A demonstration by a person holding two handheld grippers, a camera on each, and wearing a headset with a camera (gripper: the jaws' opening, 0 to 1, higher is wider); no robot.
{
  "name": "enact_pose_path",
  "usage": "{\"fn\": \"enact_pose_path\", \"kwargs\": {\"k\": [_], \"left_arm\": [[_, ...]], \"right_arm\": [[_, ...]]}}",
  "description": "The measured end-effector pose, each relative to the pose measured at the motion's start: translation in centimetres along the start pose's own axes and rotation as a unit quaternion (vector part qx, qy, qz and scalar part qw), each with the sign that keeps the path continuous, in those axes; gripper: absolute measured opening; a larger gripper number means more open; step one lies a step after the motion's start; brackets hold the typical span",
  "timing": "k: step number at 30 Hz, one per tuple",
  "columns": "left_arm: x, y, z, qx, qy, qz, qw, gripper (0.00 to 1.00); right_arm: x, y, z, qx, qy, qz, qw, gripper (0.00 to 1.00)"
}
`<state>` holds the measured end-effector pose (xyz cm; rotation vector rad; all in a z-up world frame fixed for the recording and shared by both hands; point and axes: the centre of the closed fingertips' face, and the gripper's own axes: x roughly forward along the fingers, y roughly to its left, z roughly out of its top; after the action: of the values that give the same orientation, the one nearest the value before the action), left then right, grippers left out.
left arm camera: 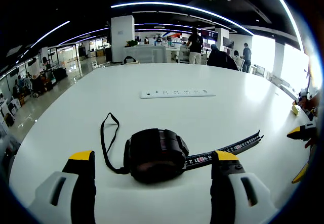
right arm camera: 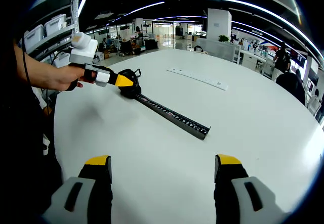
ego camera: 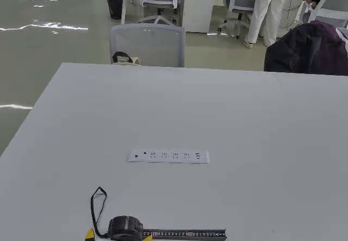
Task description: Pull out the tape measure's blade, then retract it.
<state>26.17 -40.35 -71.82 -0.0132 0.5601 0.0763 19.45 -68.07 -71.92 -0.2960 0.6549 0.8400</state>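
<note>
A black tape measure [ego camera: 126, 228] lies at the table's near edge, its blade [ego camera: 185, 234] pulled out flat to the right and its strap looped behind it. In the left gripper view my left gripper [left arm camera: 153, 157] stands open, its yellow-tipped fingers [left arm camera: 81, 173] on either side of the case [left arm camera: 154, 153] without pressing it. The blade [left arm camera: 228, 148] runs off to the right past the right finger. In the right gripper view my right gripper [right arm camera: 163, 160] is open and holds nothing, a short way back from the blade's end [right arm camera: 200, 129]. A hand holds the left gripper [right arm camera: 109, 77] at the case [right arm camera: 130, 85].
A white power strip [ego camera: 168, 156] lies mid-table on the white table [ego camera: 244, 121]. A grey chair [ego camera: 147, 44] and a chair with a dark jacket [ego camera: 310, 48] stand at the far edge. People stand further back.
</note>
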Motion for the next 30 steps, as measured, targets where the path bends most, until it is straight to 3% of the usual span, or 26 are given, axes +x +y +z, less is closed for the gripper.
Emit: {"fn": "enact_pose_path", "kwargs": {"k": [13, 20, 26, 30], "left_arm": [[1.9, 0.2, -0.5, -0.002, -0.005, 0.013, 0.9999, 0.84], [2.9, 0.1, -0.5, -0.006, 0.000, 0.018, 0.9998, 0.82], [4.1, 0.5, -1.5, -0.004, 0.012, 0.021, 0.9997, 0.80], [3.7, 0.4, -1.1, -0.005, 0.013, 0.024, 0.9996, 0.78]], "right_arm": [[1.7, -1.3, -0.4, -0.032, 0.011, 0.038, 0.9987, 0.75], [2.9, -2.0, 0.0, -0.062, 0.015, 0.067, 0.9957, 0.66], [3.9, -3.2, 0.4, -0.086, 0.020, 0.080, 0.9928, 0.61], [4.6, -4.0, 0.4, -0.098, 0.025, 0.088, 0.9910, 0.57]]}}
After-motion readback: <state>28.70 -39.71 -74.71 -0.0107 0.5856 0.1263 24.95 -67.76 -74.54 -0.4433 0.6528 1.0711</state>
